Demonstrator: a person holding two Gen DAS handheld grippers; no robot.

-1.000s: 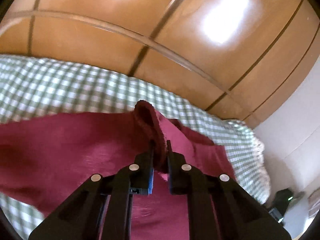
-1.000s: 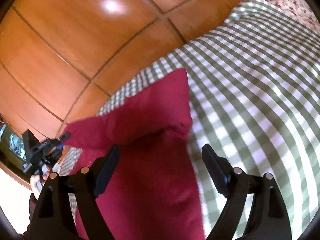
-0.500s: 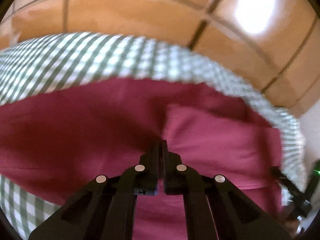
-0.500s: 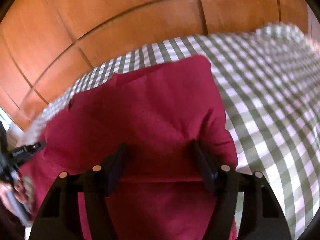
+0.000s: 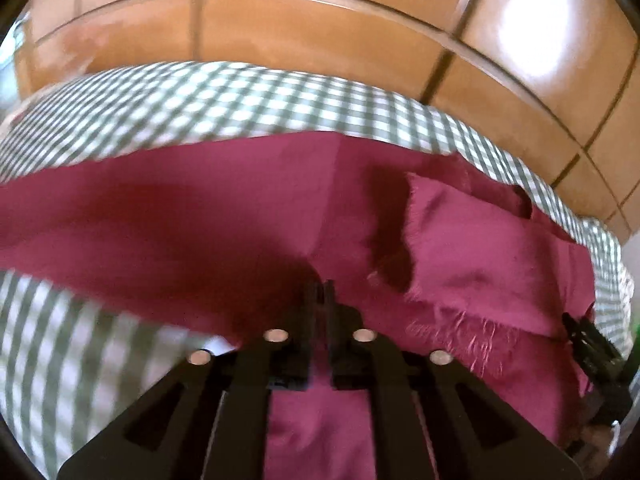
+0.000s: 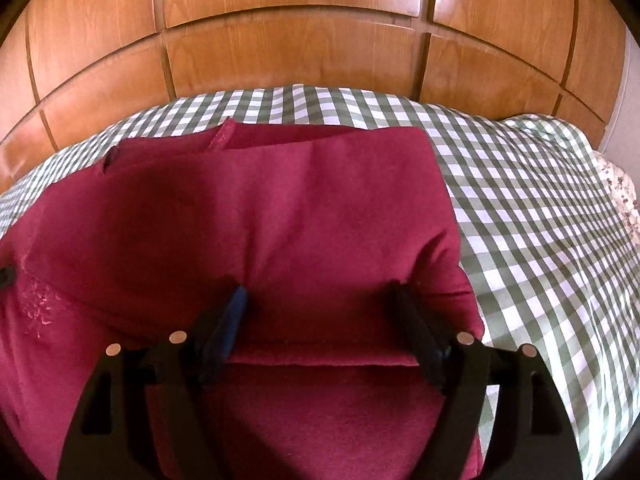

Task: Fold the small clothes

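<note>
— Where is the garment lying for you?

— Your crimson woven-cloth garment [image 6: 280,216] is spread on the green-and-white checked bedcover [image 6: 540,208], near the bed's far edge in front of the glossy orange-brown wooden panelled wall [image 6: 296,52]. In your right wrist view it lies in folded layers, with a stitched hem poking up at the far edge and a horizontal fold line running low between your fingers. In your left wrist view the same cloth [image 5: 200,216] stretches across the frame, and a flap with a frayed, fringed edge sits on top of it to the right.

— And my left hand's tool?

— Your left gripper [image 5: 319,288] is clenched on the crimson cloth — the two black fingers are pressed nearly together with a thin pinch of fabric between the tips.

— The right one?

— Your right gripper [image 6: 318,300] is spread wide, released, with one black finger [image 6: 230,320] carrying a blue pad and the other out toward the garment's right edge. Both tips sit over the cloth; whether they touch it, you cannot tell from here. It also shows in your left wrist view, dark and blurred at the far right edge [image 5: 596,344], beside the garment's end.

— Anything else around?

— A pale floral-print fabric [image 6: 624,196] shows at the bedcover's right edge.
</note>
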